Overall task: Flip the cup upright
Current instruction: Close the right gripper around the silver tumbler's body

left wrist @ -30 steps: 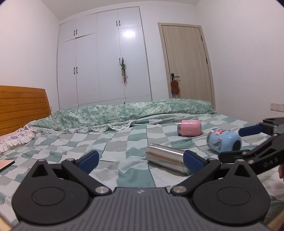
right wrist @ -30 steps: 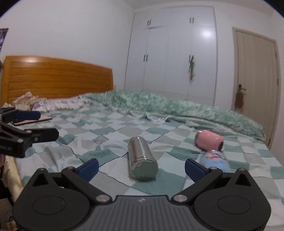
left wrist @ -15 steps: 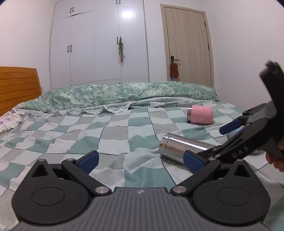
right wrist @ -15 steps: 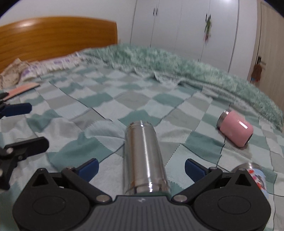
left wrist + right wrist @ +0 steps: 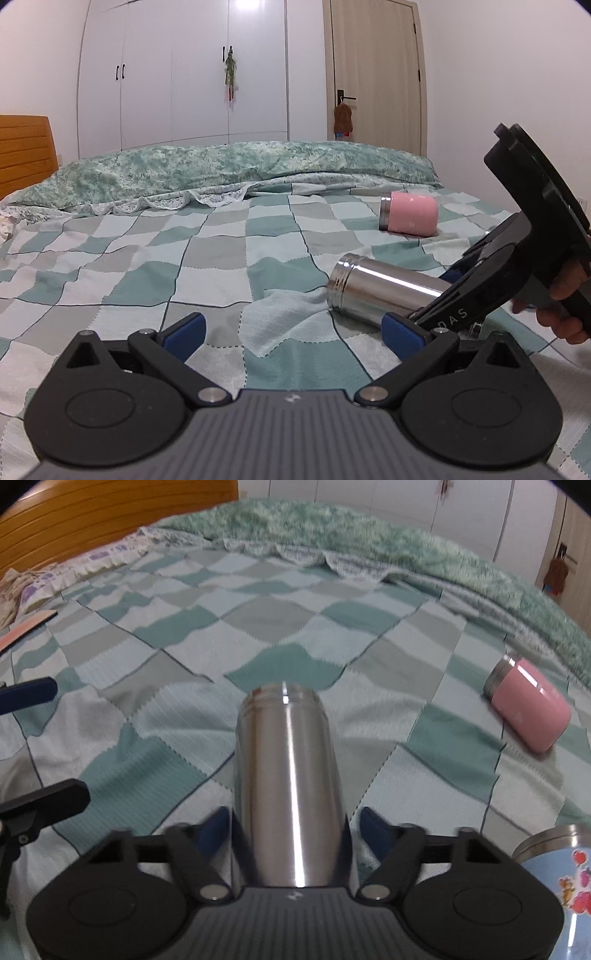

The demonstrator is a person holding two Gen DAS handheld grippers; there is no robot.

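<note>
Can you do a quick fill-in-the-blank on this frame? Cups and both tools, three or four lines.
1. The steel cup lies on its ____ on the checked bedspread.
2. The fingers of the ____ tool flank the steel cup's body.
3. The cup lying farthest toward the door is ____ in colour.
4. The left tool is ____, with nothing between its fingers.

Missing words: side; right; pink; open
</note>
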